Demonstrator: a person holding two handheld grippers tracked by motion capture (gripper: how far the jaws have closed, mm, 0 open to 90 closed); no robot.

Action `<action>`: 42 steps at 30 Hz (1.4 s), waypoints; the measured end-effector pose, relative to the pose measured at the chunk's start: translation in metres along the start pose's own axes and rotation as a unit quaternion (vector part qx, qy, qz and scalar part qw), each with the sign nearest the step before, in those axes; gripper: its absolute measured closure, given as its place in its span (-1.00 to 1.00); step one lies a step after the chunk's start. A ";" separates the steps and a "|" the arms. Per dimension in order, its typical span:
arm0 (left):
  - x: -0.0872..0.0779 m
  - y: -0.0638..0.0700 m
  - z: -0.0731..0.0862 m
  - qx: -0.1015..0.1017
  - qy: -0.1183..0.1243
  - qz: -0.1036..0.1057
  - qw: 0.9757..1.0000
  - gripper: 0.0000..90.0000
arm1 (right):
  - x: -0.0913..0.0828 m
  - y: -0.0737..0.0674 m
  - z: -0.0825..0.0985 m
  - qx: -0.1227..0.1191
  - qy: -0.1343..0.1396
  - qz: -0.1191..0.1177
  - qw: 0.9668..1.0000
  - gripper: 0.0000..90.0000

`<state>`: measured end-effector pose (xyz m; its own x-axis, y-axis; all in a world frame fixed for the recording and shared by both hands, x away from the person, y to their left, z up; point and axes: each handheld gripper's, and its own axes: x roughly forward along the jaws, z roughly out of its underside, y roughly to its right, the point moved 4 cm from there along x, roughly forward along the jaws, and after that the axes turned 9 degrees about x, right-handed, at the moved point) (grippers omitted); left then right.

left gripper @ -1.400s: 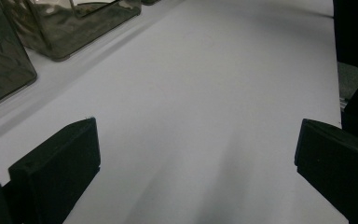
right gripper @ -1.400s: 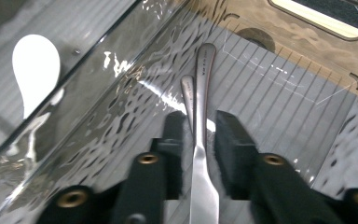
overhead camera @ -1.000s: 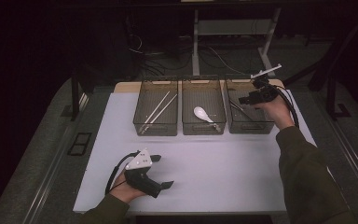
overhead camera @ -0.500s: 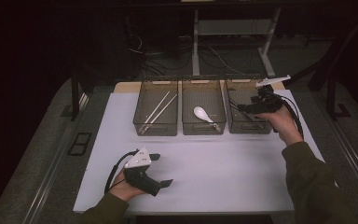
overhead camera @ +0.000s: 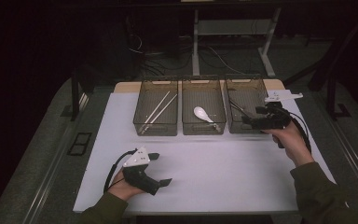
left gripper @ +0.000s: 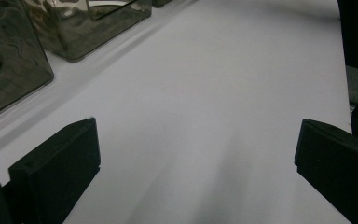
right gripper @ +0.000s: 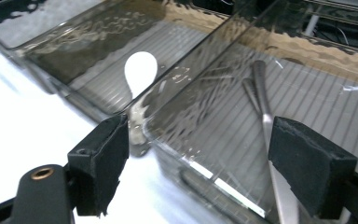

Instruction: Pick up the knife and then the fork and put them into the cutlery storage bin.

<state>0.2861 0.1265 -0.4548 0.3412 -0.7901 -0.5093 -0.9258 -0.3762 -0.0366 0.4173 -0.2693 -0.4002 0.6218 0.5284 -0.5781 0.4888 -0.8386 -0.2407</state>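
The metal utensils (right gripper: 261, 88) in the right-hand bin (overhead camera: 246, 93) are cut off by the bottom edge of the right gripper view, and the rippled wall blurs which kind they are. The right gripper (overhead camera: 251, 122) is at that bin's near right corner; its jaws have just been opening and stand spread, with nothing between them. A white spoon (overhead camera: 202, 113) lies in the middle bin (overhead camera: 203, 84), chopsticks (overhead camera: 157, 110) in the left bin (overhead camera: 156, 86). The left gripper (overhead camera: 162, 169) rests on the white table (overhead camera: 223, 172), jaws spread and empty.
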 end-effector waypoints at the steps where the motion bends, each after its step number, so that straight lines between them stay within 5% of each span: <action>1: 0.000 0.000 0.000 0.000 0.000 0.001 1.000 -1.00 | -0.002 -0.002 0.002 -0.003 0.004 -0.002 1.000 -0.57; 12: 0.001 0.001 0.000 0.001 -0.002 0.001 1.000 -1.00 | -0.019 -0.022 0.032 -0.014 0.017 -0.028 0.999 -0.59; 42: -0.002 0.002 0.000 0.006 -0.006 -0.008 1.000 -1.00 | -0.042 -0.047 0.099 -0.010 0.036 -0.043 0.998 -0.62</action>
<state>0.2837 0.1276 -0.4537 0.3534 -0.7779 -0.5196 -0.9224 -0.3823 -0.0549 0.3074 -0.2648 -0.4419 0.6191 0.6077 -0.4974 0.5547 -0.7868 -0.2708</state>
